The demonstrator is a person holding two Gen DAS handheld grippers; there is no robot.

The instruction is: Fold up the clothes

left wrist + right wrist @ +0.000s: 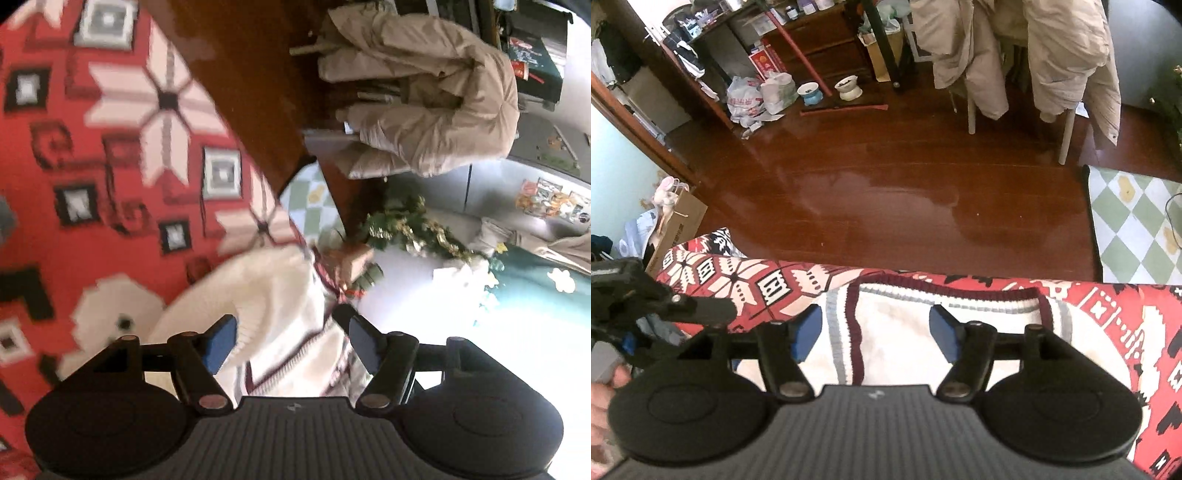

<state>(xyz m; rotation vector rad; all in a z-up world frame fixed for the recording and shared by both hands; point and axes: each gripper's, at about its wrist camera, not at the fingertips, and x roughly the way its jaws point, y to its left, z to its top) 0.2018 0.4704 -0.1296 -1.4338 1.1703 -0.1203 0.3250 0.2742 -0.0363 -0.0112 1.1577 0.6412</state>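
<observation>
A cream knit sweater (pixel 897 332) with maroon and grey stripes lies on a red patterned blanket (pixel 1108 314). Its striped edge runs along the blanket's far border. My right gripper (pixel 875 328) hovers low over the sweater, blue pads apart, nothing pinched between them. In the left wrist view, which is rolled sideways and blurred, the same sweater (pixel 280 295) bunches up on the red blanket (pixel 110 147). My left gripper (pixel 291 339) stands open with sweater cloth lying between its pads. The pads do not press on the cloth.
Beyond the blanket's edge is a dark wooden floor (pixel 886 184). A chair draped in beige coats (pixel 1063 55) stands at the back right and a green checkered mat (pixel 1137 221) lies at right. Bags (pixel 757 96) and a cardboard box (pixel 679 221) crowd the left. A hand (pixel 605 387) shows at lower left.
</observation>
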